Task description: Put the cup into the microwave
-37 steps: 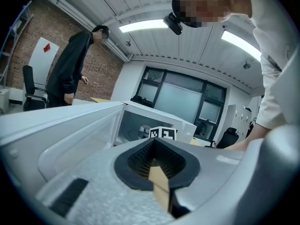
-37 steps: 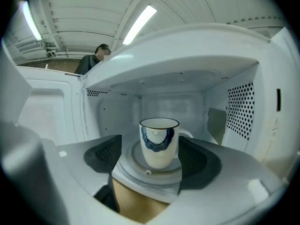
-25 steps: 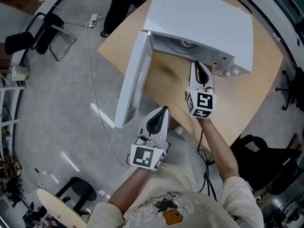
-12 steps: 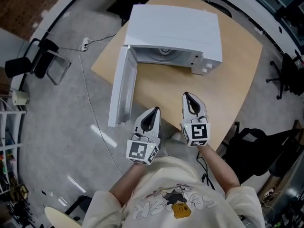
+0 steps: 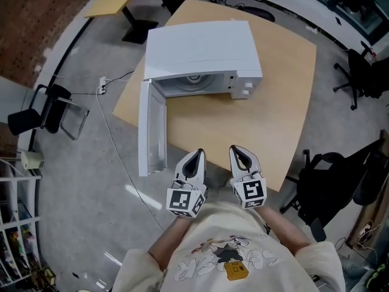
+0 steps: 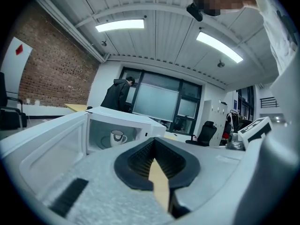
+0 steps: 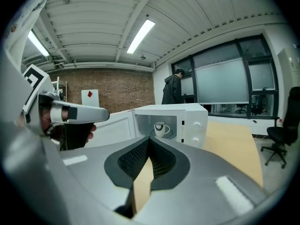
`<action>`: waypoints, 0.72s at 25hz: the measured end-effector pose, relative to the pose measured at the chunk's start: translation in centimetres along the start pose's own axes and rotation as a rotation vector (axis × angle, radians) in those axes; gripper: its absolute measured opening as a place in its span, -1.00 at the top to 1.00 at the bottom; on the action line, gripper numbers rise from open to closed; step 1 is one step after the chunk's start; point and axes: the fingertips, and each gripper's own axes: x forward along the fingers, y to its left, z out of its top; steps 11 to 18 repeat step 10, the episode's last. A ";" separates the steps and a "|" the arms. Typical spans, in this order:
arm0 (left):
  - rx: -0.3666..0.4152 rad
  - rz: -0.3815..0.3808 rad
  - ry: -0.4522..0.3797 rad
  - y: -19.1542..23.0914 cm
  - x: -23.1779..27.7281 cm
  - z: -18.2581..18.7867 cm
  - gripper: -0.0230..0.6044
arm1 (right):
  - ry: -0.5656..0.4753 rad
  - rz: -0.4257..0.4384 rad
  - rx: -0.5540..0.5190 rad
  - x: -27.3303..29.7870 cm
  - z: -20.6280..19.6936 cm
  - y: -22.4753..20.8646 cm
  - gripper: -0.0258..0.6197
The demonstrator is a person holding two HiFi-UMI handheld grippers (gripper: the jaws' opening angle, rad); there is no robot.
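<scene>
A white cup (image 6: 117, 137) (image 7: 161, 128) stands upright on the turntable inside the white microwave (image 5: 200, 44). The microwave's door (image 5: 152, 126) hangs wide open toward the left. The microwave sits on the far part of a wooden table (image 5: 273, 108). My left gripper (image 5: 197, 156) (image 6: 152, 146) and right gripper (image 5: 238, 152) (image 7: 149, 146) hover side by side over the table's near edge, well short of the microwave. Both point at it. Both are shut with nothing between the jaws.
A person in dark clothes (image 6: 118, 95) (image 7: 173, 89) stands beyond the table. Black office chairs (image 5: 358, 72) stand at the right, another black chair (image 5: 331, 178) sits by the table's near right corner. A folding chair (image 5: 58, 105) and a floor cable (image 5: 115, 132) lie left.
Both grippers have drawn back from the microwave toward the person's body, the right one much further, from the oven's mouth to the table's near edge. The cup stays inside.
</scene>
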 end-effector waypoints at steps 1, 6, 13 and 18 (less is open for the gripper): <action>0.003 -0.008 -0.003 -0.2 0.1 0.2 0.92 | 0.007 -0.003 -0.001 -0.3 -0.2 0.2 0.91; 0.004 -0.041 0.004 -1.1 -0.1 0.1 0.92 | -0.012 -0.035 0.011 -1.2 0.3 0.2 0.91; 0.000 -0.053 0.008 -1.7 -0.5 -0.2 0.92 | -0.013 -0.065 0.040 -2.1 0.5 -0.3 0.91; 0.000 -0.053 0.008 -1.7 -0.5 -0.2 0.92 | -0.013 -0.065 0.040 -2.1 0.5 -0.3 0.91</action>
